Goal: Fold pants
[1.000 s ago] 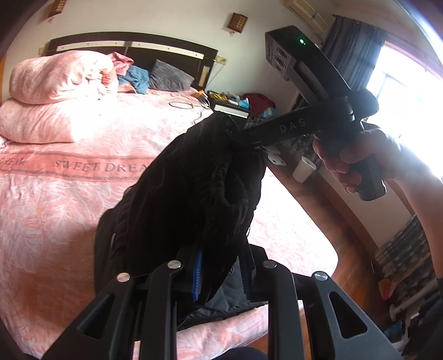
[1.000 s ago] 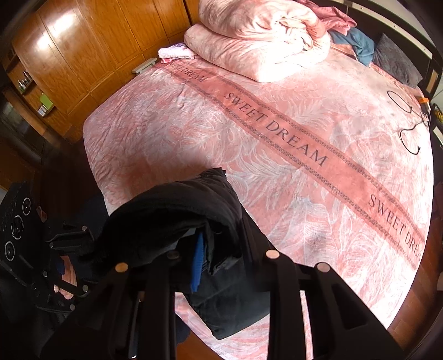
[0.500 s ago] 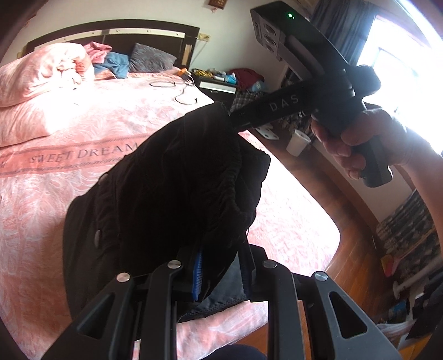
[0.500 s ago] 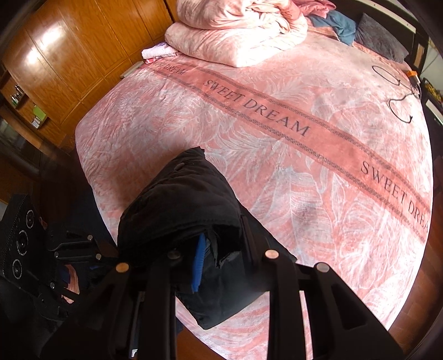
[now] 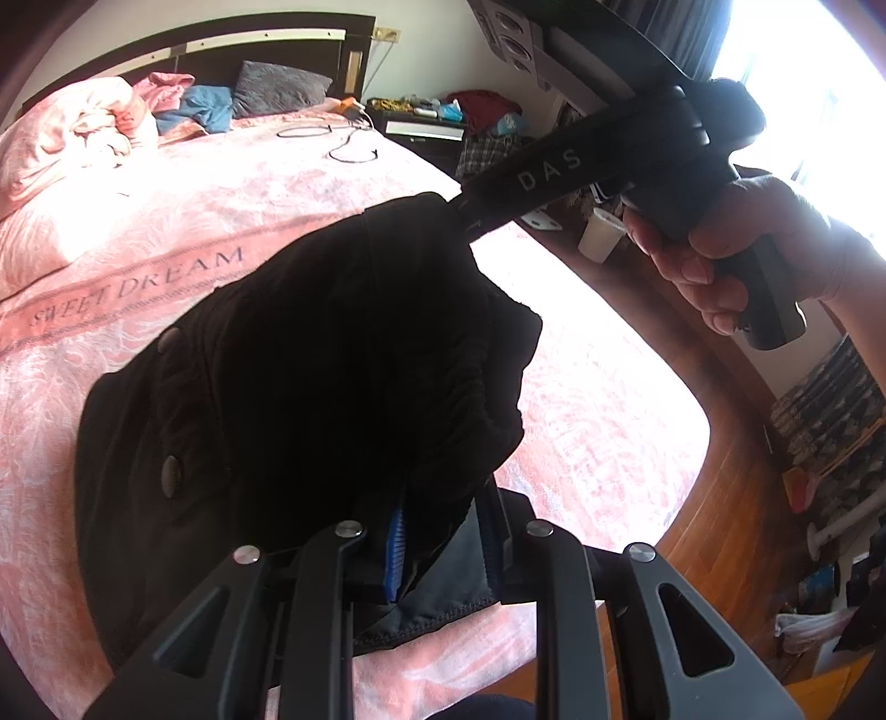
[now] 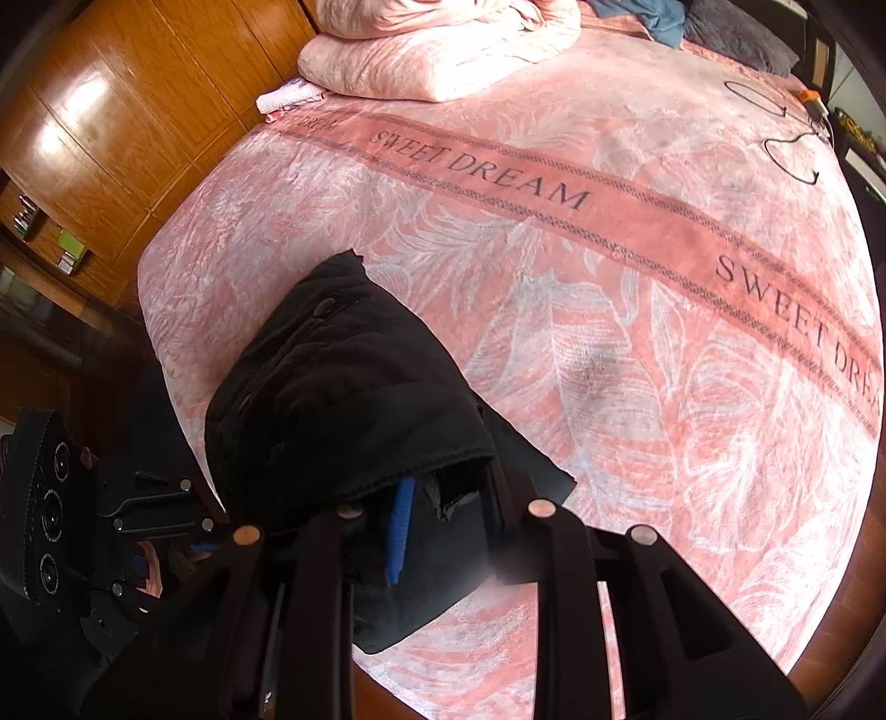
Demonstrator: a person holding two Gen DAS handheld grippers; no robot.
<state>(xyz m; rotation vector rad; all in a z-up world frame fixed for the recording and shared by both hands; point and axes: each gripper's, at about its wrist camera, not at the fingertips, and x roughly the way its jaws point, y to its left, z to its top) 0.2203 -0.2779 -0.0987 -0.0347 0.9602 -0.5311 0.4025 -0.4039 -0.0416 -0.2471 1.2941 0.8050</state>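
Observation:
Black pants hang bunched between my two grippers above the near corner of the pink bed. My left gripper is shut on one end of the gathered waistband. My right gripper is shut on the other end of the pants. In the left wrist view the right gripper reaches into the far edge of the fabric, held by a hand. The lower part of the pants drapes onto the bed edge. Two metal snaps show on the fabric.
The pink "SWEET DREAM" bedspread stretches ahead. A folded pink duvet and pillows lie at the headboard. A black cable lies on the bed. Wooden wardrobes stand at left. A nightstand and wood floor are at right.
Both grippers have moved lower and closer to the bed with the pants still held. The pants hang nearer the bedspread and more fabric rests on the bed edge.

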